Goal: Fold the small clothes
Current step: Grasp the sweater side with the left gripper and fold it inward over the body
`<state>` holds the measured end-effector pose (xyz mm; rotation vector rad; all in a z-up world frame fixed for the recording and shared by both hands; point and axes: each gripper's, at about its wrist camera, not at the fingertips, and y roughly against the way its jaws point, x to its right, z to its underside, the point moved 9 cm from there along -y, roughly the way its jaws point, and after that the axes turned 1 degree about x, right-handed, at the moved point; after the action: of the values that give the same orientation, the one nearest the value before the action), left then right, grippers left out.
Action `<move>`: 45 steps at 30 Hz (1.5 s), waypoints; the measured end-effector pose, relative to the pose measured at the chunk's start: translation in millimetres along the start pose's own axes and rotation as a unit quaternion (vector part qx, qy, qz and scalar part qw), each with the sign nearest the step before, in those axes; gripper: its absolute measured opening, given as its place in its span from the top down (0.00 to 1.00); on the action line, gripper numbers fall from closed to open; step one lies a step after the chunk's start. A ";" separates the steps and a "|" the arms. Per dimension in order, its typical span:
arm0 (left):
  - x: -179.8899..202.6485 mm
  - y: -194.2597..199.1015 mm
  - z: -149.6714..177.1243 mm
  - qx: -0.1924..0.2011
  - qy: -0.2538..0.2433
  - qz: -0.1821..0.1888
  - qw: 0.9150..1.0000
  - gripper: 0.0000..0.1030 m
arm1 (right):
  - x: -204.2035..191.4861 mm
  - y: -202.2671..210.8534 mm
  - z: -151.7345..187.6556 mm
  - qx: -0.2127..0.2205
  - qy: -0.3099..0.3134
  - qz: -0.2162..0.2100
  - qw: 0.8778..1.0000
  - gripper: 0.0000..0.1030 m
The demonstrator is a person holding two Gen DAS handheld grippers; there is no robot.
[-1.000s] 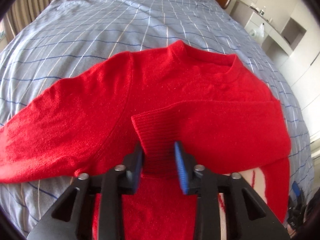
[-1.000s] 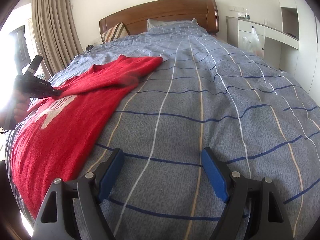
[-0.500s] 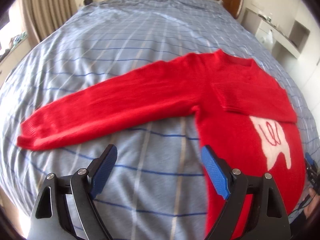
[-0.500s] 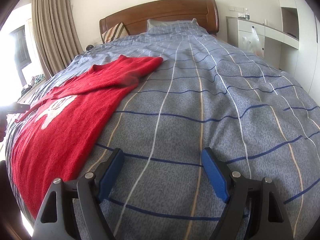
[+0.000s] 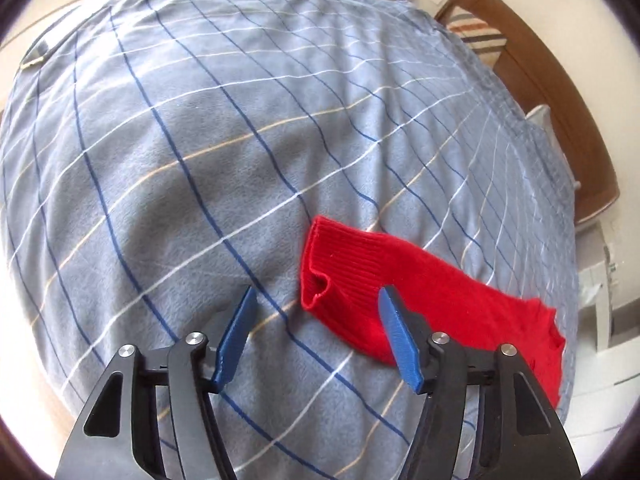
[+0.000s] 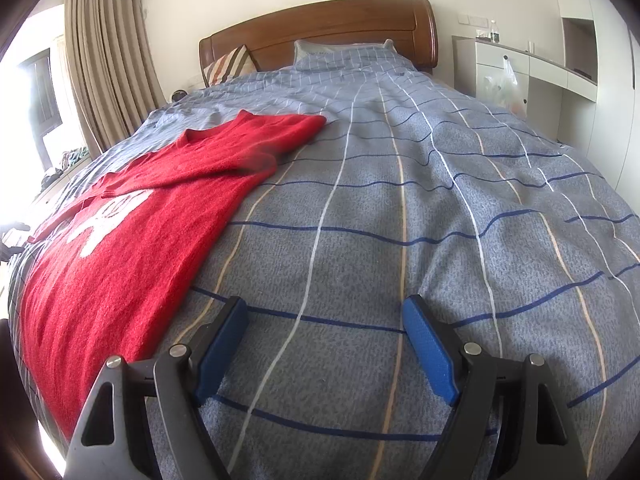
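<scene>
A: What are the fingers doing?

B: In the left wrist view, the left gripper (image 5: 316, 334) hangs over the bed (image 5: 168, 168), its blue fingers (image 5: 237, 334) closing but grasping nothing yet. The ribbed cuff (image 5: 332, 268) of the red sweater (image 5: 460, 304) lies at about 1 o'clock from them, just reaching between the tips. In the right wrist view, the right gripper (image 6: 326, 346) is released, jaws spread wide over bare quilt.

A: And the sweater itself?

B: It lies flat on the bed at the right gripper's 10 o'clock, well apart from it, white motif up, one sleeve folded across the chest. The other sleeve stretches out toward the left gripper.

A: Which step is this?

B: Likely folding in the second sleeve. The next move calls for pinching that cuff, then carrying it across the body.
</scene>
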<state>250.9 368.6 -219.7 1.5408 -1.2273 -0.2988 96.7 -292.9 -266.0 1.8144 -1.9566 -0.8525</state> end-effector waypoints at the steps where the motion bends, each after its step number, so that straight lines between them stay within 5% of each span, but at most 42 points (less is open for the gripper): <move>1: 4.6 -6.2 -1.9 -0.005 -0.010 -0.001 1.000 0.50 | -0.3 0.0 0.1 0.000 0.000 0.000 1.000 0.23; 3: 11.6 -15.9 -4.5 -0.018 -0.023 0.007 1.000 0.60 | 0.2 0.1 0.0 0.000 0.000 0.001 1.000 0.23; 7: 6.8 -26.0 -10.8 -0.032 -0.001 0.012 0.999 0.61 | -1.0 -0.3 0.4 0.001 0.003 0.005 1.000 0.23; 8: 6.4 -26.4 -12.2 -0.031 0.004 0.014 0.999 0.68 | -0.7 -0.6 0.2 0.001 0.003 0.005 1.000 0.23; 9: 7.2 -26.5 -14.1 -0.029 0.006 0.015 0.999 0.91 | -0.7 -0.9 0.2 0.002 0.003 0.005 1.000 0.23; 10: 8.8 -25.4 -16.5 -0.028 0.002 0.016 0.999 0.97 | -0.2 -1.1 0.0 0.002 0.003 0.005 1.000 0.23; 14: 39.9 4.9 -30.5 0.015 -0.033 0.032 0.999 0.98 | -0.6 -1.0 0.1 0.002 0.003 0.005 1.000 0.23; 17: 100.8 35.4 -35.0 0.042 -0.090 0.064 0.993 0.98 | -0.7 -1.1 0.1 0.001 0.003 0.005 1.000 0.22; 24: 310.7 96.9 3.1 0.064 -0.262 0.160 0.950 0.98 | -0.9 -1.5 0.5 0.000 0.005 0.007 1.000 0.22; 32: 491.8 95.2 129.3 0.012 -0.391 0.232 0.891 0.98 | -0.6 -1.7 0.5 0.000 0.004 0.006 1.000 0.22; 37: 528.6 55.5 224.8 -0.039 -0.442 0.231 0.866 0.97 | -0.4 -1.8 0.5 0.000 0.004 0.006 1.000 0.22; 38: 527.7 42.6 243.0 -0.051 -0.458 0.212 0.862 0.89 | -0.6 -1.8 0.5 0.000 0.004 0.006 1.000 0.22; 41: 509.0 13.7 290.6 -0.077 -0.497 0.158 0.850 0.39 | -0.6 -1.7 0.5 0.000 0.004 0.006 1.000 0.22; 43: 490.7 15.3 302.9 -0.071 -0.513 0.165 0.840 0.38 | -0.7 -1.7 0.5 0.000 0.004 0.006 1.000 0.22; 45: 467.9 21.1 299.6 -0.069 -0.508 0.170 0.842 0.38 | -0.7 -1.8 0.5 0.000 0.004 0.006 1.000 0.22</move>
<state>225.1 -179.3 -128.6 0.9676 -2.2008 -1.0268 97.8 -292.1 -267.5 1.8009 -1.9596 -0.8399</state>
